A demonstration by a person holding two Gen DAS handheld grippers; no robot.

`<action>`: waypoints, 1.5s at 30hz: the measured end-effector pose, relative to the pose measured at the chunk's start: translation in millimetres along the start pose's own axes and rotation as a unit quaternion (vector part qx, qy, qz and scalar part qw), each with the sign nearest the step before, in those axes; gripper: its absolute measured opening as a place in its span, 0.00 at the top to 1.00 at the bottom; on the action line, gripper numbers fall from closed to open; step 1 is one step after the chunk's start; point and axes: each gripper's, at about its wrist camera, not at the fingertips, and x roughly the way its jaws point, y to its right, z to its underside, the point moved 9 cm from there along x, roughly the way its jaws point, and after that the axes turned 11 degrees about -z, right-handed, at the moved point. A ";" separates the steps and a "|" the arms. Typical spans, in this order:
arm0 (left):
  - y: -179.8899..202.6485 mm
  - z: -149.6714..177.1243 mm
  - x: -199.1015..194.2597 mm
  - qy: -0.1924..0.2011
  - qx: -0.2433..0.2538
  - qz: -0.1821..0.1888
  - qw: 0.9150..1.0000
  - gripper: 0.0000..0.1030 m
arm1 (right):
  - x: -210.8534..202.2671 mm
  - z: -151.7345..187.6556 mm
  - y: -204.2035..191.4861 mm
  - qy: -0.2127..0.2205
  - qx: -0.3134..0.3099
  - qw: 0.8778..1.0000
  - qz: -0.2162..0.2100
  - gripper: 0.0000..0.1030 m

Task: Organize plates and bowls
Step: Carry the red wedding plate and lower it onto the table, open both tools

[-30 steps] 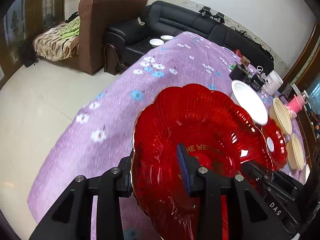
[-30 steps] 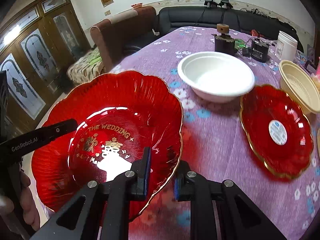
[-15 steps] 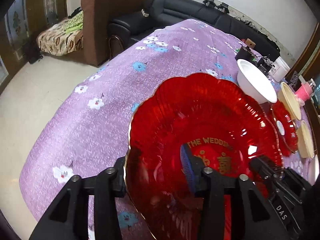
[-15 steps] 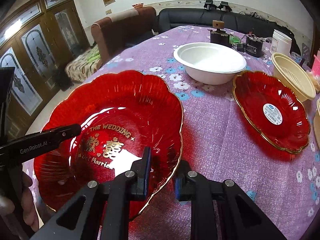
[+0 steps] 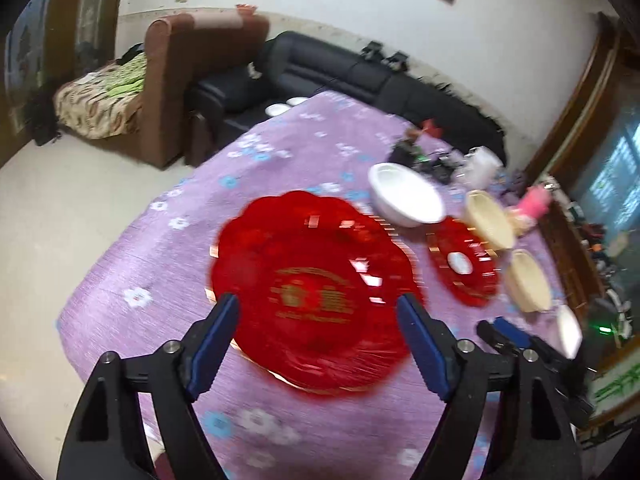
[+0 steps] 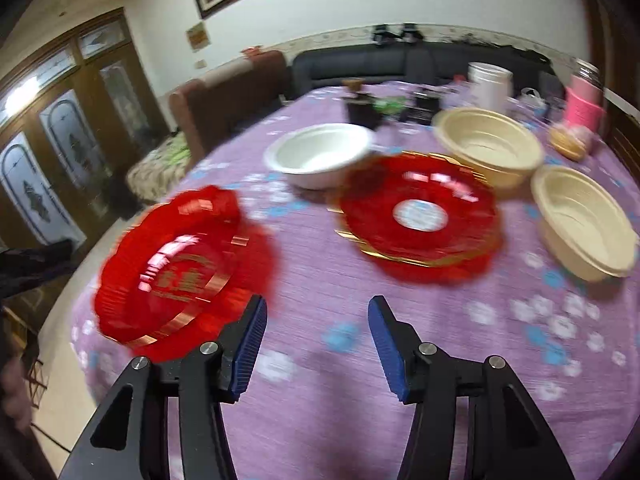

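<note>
Large red scalloped plate (image 5: pixel 312 292) with gold lettering, lying flat on the purple floral tablecloth (image 6: pixel 320 420) near its edge. Beyond it stand a white bowl (image 6: pixel 320 156), a smaller red plate (image 6: pixel 420 216) and two cream bowls (image 6: pixel 488 144). Left gripper (image 5: pixel 320 332) and right gripper (image 6: pixel 316 344) both hover with fingers spread apart, holding nothing.

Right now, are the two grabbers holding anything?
Left gripper: jaws open, holding nothing; the big red plate lies on the table.
Right gripper: jaws open, holding nothing.
</note>
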 end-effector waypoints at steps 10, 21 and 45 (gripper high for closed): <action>113.2 16.4 -2.4 0.023 0.072 0.063 0.995 0.21 | -11.4 -53.7 80.3 0.064 0.050 0.996 0.046 0.45; 180.4 -37.1 70.3 -0.042 0.140 0.035 0.989 0.21 | -4.5 -56.3 112.7 0.106 0.102 0.988 0.041 0.45; 175.2 -32.7 39.0 -0.026 0.142 0.123 0.982 0.21 | -6.8 -53.1 86.8 0.123 0.014 0.987 0.103 0.44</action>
